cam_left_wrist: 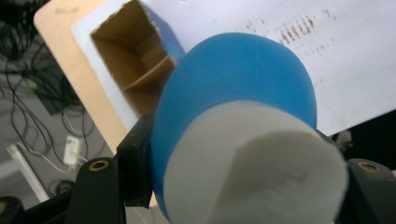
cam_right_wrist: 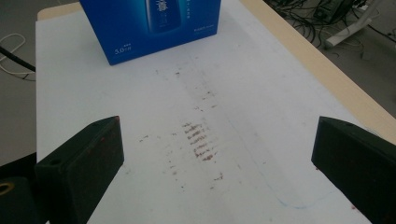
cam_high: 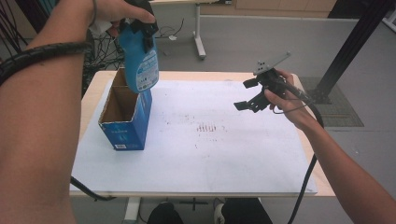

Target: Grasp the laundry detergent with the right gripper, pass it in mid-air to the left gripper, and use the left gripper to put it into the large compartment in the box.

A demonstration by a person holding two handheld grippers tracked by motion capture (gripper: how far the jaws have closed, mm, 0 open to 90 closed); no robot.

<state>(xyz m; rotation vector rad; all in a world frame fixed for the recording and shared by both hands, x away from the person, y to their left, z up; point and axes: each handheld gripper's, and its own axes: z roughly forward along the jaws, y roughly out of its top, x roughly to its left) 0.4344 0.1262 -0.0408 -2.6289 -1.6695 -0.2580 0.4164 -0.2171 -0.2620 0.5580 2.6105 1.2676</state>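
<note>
I have the bottle (cam_high: pixel 140 63) clamped in my left hand-held gripper (cam_high: pixel 140 25), held up in the air above the box (cam_high: pixel 126 123). The jaws pinch it near the neck, just under the white cap (cam_left_wrist: pixel 252 172), and the blue body hangs down with its base close to the box's open top. In the high view the bottle's lower end overlaps the far rim of the box, but I cannot tell whether it is inside the opening or just over it. In the left gripper view I look down past the cap and the blue shoulder into the brown cardboard inside, where a divider splits the box into compartments; the bottle sits slightly off to one side of the opening.

My right hand-held gripper (cam_high: pixel 252 95) hangs over the right half of the desk (cam_high: pixel 322 182), jaws wide apart and holding nothing, well away from the box. Through it I see the white sheet (cam_right_wrist: pixel 261 93) with its reddish smudges and the box's blue printed face beyond.

So I judge the job about halfway along: the bottle is picked up and carried to the box. What is left is to line it up with a compartment, lower it in upright, and let go. The box stands free, so my empty gripper may need to steady it.
</note>
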